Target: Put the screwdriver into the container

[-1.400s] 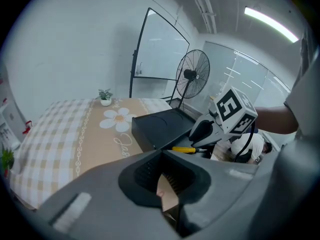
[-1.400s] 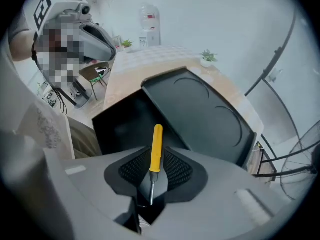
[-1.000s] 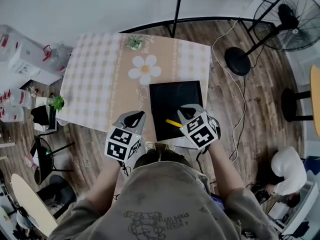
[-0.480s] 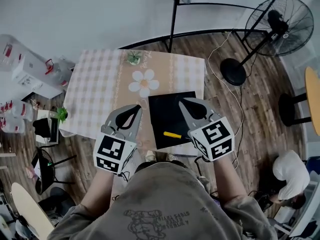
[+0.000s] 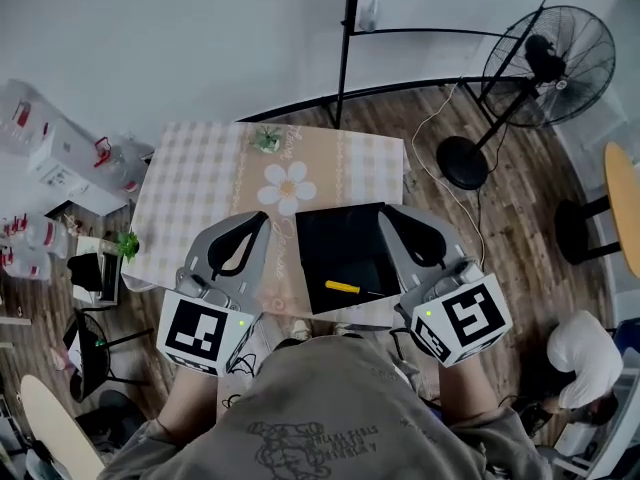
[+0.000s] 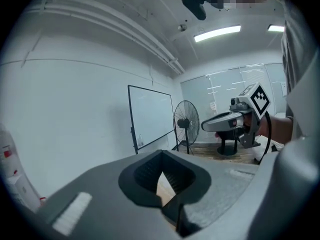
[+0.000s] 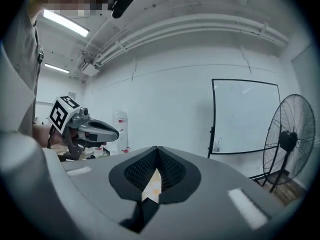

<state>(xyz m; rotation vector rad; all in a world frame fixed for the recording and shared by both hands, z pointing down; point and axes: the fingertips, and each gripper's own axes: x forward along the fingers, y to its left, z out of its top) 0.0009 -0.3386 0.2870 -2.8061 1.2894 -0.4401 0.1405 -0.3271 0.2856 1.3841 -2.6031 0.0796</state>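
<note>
A small yellow screwdriver (image 5: 343, 287) lies by itself in the black container (image 5: 345, 238), near its front edge. The container sits on the checked table (image 5: 200, 183). My left gripper (image 5: 259, 218) is held up above the table's front edge, left of the container, shut and empty. My right gripper (image 5: 389, 216) is lifted over the container's right side, also shut and empty. In the left gripper view the left gripper (image 6: 161, 153) points out into the room, with the right gripper (image 6: 235, 121) beside it. The right gripper view shows its own closed tip, the right gripper (image 7: 157, 148), and the left gripper (image 7: 85, 126).
A small potted plant (image 5: 266, 139) and a printed daisy (image 5: 288, 186) are on the table's far part. A standing fan (image 5: 540, 53) and a whiteboard stand (image 5: 345, 38) are behind the table. A person (image 5: 575, 343) crouches at lower right. Boxes and bottles (image 5: 45, 138) stand at left.
The right gripper was at the screwdriver and has let it go into the container. Both grippers have risen and pulled back toward me.
</note>
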